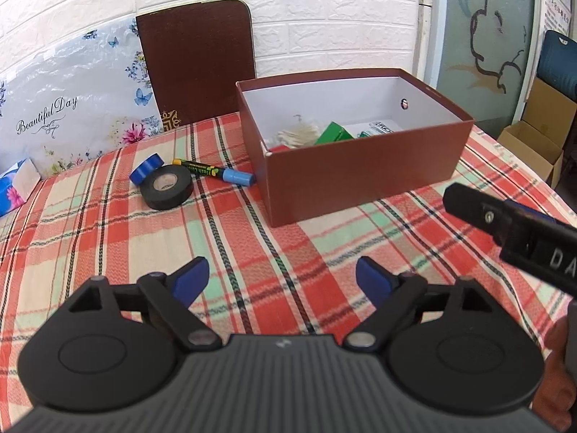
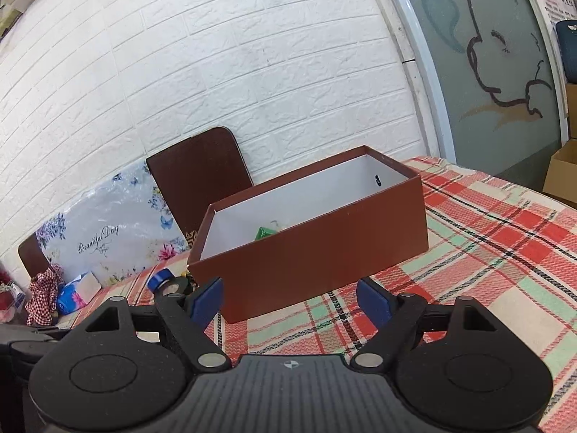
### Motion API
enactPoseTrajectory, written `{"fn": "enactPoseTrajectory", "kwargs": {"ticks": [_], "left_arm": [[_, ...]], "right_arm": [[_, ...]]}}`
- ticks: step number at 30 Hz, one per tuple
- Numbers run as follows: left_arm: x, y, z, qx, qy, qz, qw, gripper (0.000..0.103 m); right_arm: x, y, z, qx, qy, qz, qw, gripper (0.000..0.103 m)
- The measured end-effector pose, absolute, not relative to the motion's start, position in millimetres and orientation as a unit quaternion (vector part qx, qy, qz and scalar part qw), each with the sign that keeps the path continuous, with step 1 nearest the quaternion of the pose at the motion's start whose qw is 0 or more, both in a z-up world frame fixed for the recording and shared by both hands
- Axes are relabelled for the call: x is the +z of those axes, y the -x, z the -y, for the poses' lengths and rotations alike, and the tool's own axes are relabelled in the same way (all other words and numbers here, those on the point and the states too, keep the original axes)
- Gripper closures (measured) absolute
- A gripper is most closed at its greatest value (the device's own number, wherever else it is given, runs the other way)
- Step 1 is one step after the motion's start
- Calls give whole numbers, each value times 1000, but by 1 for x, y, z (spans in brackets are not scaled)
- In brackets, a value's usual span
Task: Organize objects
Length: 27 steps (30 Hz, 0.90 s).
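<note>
White brick wall backs a plaid tablecloth [image 1: 252, 252], above which the left gripper [image 1: 281, 281] hangs with jaws spread wide and empty — the right gripper [image 2: 288, 299] likewise gaping, holding nothing. From the left gripper, the black tape roll [image 1: 166, 187] lies flat at eleven o'clock, the blue tape roll [image 1: 146, 169] touching behind it, half hidden. Beside them the marker [image 1: 212, 172] runs left-right, blue cap toward the brown box [image 1: 360, 173] at one o'clock — whose contents are mostly hidden by its wall.
</note>
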<state>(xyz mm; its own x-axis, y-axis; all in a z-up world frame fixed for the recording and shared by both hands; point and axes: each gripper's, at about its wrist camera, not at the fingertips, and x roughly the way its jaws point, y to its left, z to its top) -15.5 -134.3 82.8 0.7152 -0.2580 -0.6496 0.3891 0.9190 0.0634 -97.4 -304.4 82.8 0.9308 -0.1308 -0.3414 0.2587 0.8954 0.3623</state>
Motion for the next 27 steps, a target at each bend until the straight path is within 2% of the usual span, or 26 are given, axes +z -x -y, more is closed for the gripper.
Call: {"fn": "enactPoseTrajectory", "kwargs": {"ticks": [27], "left_arm": [[64, 36, 117, -153, -103, -339, 923, 10]], "right_arm": [[68, 106, 299, -89, -200, -184, 958, 22]]}}
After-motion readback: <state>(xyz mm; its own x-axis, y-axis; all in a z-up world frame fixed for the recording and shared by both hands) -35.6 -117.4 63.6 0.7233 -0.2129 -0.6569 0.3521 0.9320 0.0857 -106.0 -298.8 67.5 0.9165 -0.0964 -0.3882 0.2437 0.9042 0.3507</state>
